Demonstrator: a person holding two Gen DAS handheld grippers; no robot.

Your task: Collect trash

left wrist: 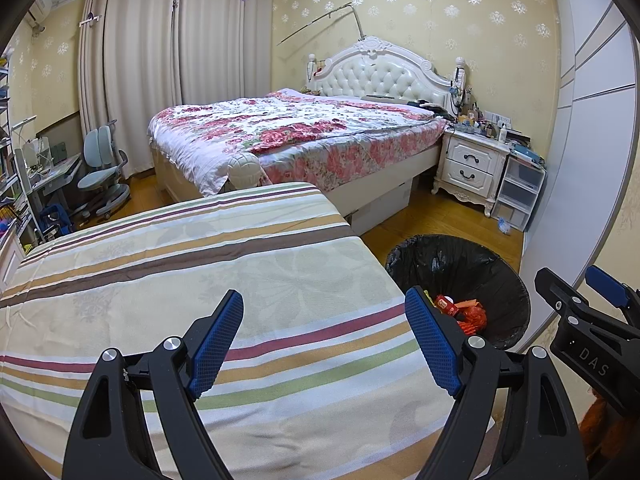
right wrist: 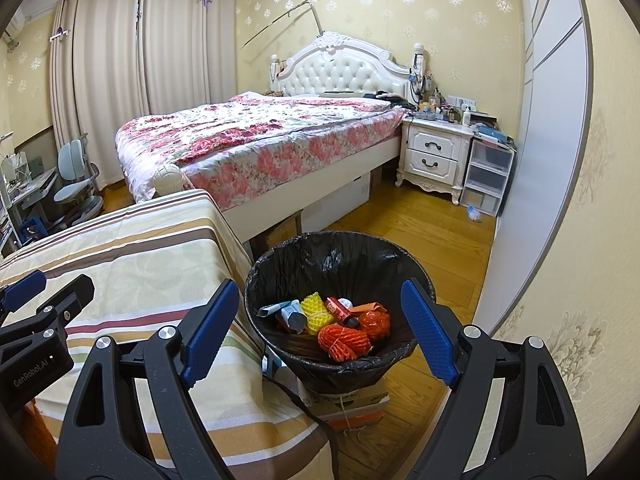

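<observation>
A bin lined with a black bag (right wrist: 340, 264) stands on boxes beside a table covered in a striped cloth (right wrist: 140, 264). It holds trash: red foam nets (right wrist: 344, 340), a yellow foam net (right wrist: 316, 312), a red can (right wrist: 340, 310) and a grey tube (right wrist: 290, 314). My right gripper (right wrist: 320, 336) is open and empty, just above the bin. My left gripper (left wrist: 326, 340) is open and empty over the striped cloth (left wrist: 200, 264); the bin (left wrist: 460, 268) lies to its right. The right gripper's fingers (left wrist: 604, 284) show at the right edge there.
A bed with a floral quilt (right wrist: 260, 140) stands behind the table. A white nightstand (right wrist: 434, 156) and plastic drawers (right wrist: 488, 176) are at the back right. A small bit of litter (right wrist: 474, 213) lies on the wood floor. A desk and chair (left wrist: 100, 168) are at left.
</observation>
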